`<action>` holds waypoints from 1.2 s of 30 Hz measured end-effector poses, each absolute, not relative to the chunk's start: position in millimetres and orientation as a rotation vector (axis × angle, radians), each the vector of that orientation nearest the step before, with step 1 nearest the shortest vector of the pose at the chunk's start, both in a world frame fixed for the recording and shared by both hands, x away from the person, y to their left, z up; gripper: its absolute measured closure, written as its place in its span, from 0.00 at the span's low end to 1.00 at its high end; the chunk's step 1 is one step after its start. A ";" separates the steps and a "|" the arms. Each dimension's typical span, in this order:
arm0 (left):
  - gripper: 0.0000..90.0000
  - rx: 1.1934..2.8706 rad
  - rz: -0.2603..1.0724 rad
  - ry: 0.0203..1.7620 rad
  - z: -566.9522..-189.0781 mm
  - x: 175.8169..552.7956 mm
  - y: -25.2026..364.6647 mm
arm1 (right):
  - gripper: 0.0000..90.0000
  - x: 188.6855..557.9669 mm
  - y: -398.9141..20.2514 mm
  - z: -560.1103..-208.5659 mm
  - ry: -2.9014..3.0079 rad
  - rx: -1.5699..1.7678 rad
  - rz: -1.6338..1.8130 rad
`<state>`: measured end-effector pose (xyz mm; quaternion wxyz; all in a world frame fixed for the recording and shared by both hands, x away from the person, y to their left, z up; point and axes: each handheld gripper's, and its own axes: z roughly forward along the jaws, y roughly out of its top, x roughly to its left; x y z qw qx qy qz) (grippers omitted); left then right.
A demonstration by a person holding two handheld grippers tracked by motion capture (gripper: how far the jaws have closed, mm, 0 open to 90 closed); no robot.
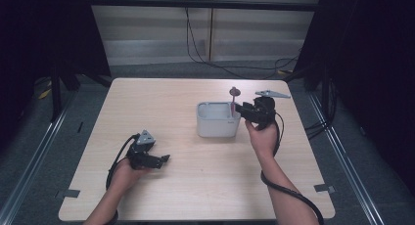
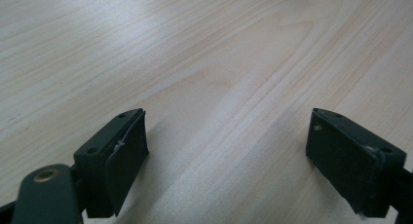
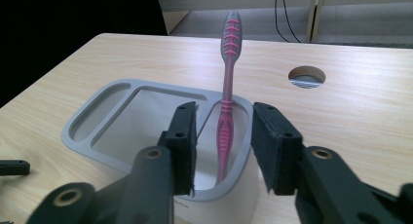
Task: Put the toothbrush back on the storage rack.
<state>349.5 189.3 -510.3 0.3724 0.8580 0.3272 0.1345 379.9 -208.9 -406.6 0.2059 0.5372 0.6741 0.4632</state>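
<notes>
A pink toothbrush (image 3: 229, 48) stands nearly upright in the narrow side slot of a white holder with a grey rim (image 3: 92, 118). In the high view the holder (image 1: 215, 124) sits right of the table's middle, with the toothbrush (image 1: 234, 94) sticking up at its right edge. My right gripper (image 3: 224, 114) is at that edge with the toothbrush handle between its jaws; the pads stand clear of it on both sides, so it is open. The same right gripper (image 1: 238, 107) is held level beside the holder. My left gripper (image 2: 226, 131) is open over bare wood, at the front left (image 1: 165, 159).
The wooden table (image 1: 161, 102) has a round cable hole (image 3: 307, 76) beyond the holder. The holder's large compartment and its other slot hold nothing. Dark curtains and metal floor rails flank the table. Cables hang along the far wall.
</notes>
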 end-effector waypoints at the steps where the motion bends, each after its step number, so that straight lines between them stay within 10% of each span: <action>1: 0.17 2.199 0.346 0.837 -510.3 349.6 189.3 | 0.64 379.5 -209.0 -406.1 1.878 1.497 1.293; 36: 0.17 2.199 0.344 0.838 -510.3 349.5 189.3 | 0.31 358.2 -224.8 -400.2 1.985 1.409 1.262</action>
